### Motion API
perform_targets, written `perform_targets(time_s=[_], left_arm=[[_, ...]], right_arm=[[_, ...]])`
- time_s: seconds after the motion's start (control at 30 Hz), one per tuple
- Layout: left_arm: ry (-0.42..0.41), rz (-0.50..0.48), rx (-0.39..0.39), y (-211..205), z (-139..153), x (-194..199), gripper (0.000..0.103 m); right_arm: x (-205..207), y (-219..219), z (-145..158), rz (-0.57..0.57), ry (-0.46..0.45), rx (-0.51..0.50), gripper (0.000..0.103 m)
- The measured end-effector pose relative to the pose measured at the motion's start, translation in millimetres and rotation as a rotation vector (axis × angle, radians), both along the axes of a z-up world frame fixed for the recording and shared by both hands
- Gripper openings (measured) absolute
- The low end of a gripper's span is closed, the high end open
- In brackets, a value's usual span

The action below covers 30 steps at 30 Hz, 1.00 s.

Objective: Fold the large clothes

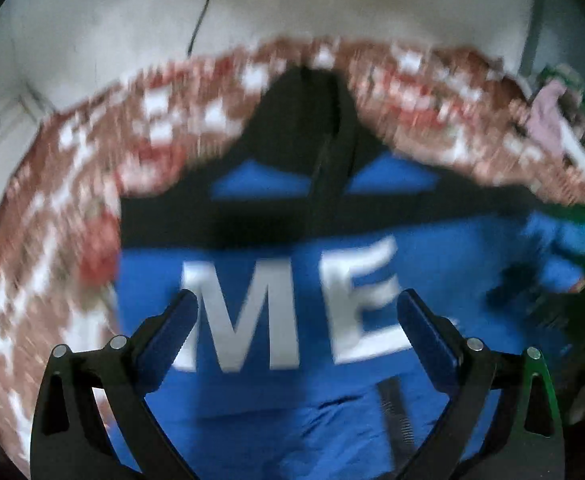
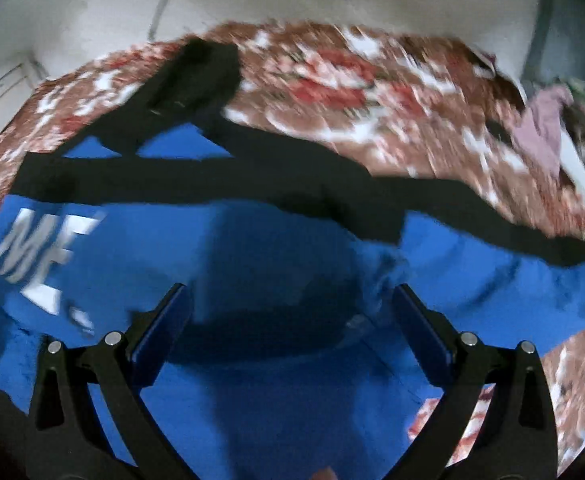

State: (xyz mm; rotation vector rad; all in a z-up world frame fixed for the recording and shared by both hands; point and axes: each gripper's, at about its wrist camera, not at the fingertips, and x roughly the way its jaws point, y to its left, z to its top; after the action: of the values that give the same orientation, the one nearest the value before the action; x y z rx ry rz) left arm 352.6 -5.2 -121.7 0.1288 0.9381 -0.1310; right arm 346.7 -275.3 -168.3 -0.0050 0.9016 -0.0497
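I see the big blue and black jacket [image 1: 432,260] spread on the red flowery bedspread [image 1: 52,208], under my wide-open left tongs [image 1: 297,312] and right tongs [image 2: 292,306].

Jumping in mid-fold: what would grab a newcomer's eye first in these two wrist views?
The bright blue jacket with black bands fills both views, with big white "ME" lettering between the open left gripper. It is spread on a red-and-white floral bedcover; the open right gripper hovers over plain blue cloth.
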Motion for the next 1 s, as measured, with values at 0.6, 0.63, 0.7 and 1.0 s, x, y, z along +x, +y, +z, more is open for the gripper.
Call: perform_targets(time_s=[0.6,0.63,0.7,1.0], left_arm=[[0.026,0.077,0.058,55,-67,12,0.098],[0.010,0.081,0.068,54,-61,9,0.098],[-0.055,0.060,0.056,49,-38,0,0.098],[-0.173,-0.159,-0.007,-59,22,-35,0.098]], right_arm=[[-19,-53,-17,-0.057,0.022,0.082,0.099],[-25,-59,-9,-0.041,-0.002,0.091,0.099],[-42,-81,13,-0.027,-0.055,0.078,0.099],[-111,-308,52,-0.375,-0.094,0.266,0.099]])
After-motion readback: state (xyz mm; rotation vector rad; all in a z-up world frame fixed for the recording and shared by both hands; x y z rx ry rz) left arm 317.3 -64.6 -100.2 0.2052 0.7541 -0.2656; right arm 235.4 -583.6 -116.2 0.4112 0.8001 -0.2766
